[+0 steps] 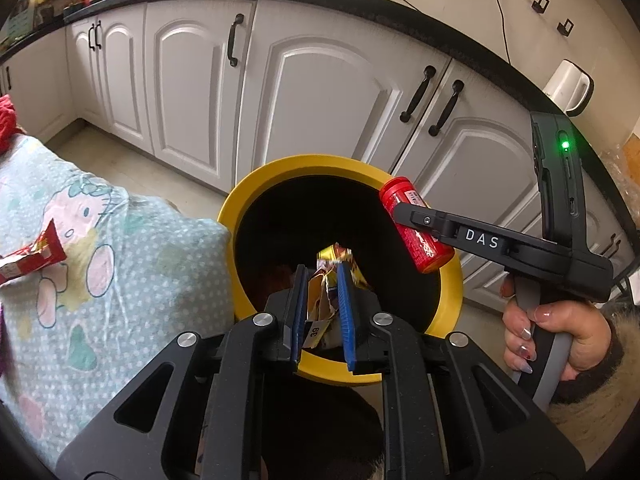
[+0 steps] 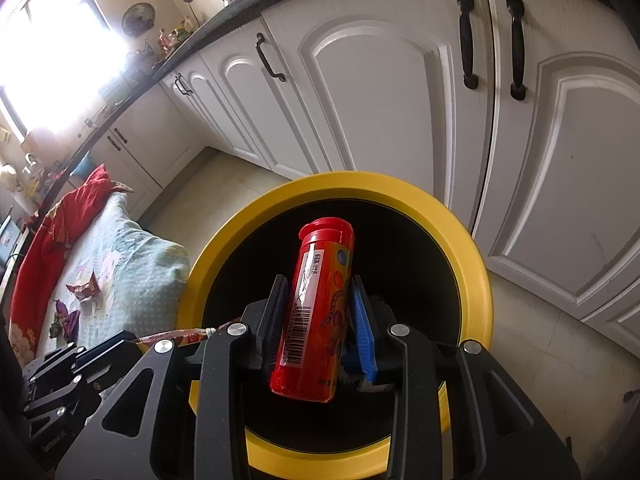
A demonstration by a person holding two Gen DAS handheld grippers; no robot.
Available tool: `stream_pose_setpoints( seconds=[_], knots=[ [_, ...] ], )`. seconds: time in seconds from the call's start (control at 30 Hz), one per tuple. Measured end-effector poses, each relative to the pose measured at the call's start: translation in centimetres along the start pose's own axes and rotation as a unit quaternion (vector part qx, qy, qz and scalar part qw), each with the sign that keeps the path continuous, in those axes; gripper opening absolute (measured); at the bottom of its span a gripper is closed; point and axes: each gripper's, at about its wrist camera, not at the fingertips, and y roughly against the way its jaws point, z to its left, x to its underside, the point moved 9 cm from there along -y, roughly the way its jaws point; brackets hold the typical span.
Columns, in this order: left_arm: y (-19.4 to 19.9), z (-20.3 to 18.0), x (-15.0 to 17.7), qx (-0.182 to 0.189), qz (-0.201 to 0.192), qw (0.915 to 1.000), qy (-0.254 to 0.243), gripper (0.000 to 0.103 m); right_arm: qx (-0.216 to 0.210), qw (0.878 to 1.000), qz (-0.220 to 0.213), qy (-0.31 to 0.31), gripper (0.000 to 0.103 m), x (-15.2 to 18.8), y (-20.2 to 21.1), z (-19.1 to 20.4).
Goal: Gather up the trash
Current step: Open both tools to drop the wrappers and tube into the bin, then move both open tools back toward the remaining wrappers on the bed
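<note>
A round bin with a yellow rim (image 1: 240,200) (image 2: 224,232) and black inside stands on the floor by the cabinets. My left gripper (image 1: 323,270) is shut on a crumpled yellow-and-white wrapper (image 1: 326,300) over the bin's mouth. My right gripper (image 2: 318,288) is shut on a red plastic candy tube (image 2: 320,312), held over the bin; the tube also shows in the left wrist view (image 1: 416,226), at the bin's right rim. A red-and-white wrapper (image 1: 34,258) (image 2: 84,290) lies on the bed cover.
A bed with a light blue patterned cover (image 1: 120,280) (image 2: 132,276) touches the bin's left side. A purple wrapper (image 2: 66,318) and a red blanket (image 2: 68,216) lie on it. White cabinets with black handles (image 1: 320,92) (image 2: 400,100) stand behind the bin.
</note>
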Motion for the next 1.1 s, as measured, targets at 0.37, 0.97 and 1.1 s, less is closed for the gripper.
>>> stream_pose_setpoints(
  seconds=[0.37, 0.97, 1.1],
  knots=[
    [0.0, 0.7, 0.0, -0.011, -0.003, 0.9998, 0.013, 0.041, 0.008, 1.0, -0.006, -0.009, 0.046, -0.1, 0.1, -0.5],
    [5.0, 4.0, -0.4, -0.055, -0.059, 0.9961, 0.035, 0.092, 0.009, 0.999, -0.05, 0.009, 0.059, -1.3, 3.2, 1.6],
    [6.3, 4.5, -0.6, -0.063, -0.072, 0.9947, 0.039, 0.092, 0.003, 0.998, -0.06, 0.019, 0.063, -1.5, 4.1, 2.9]
  ],
)
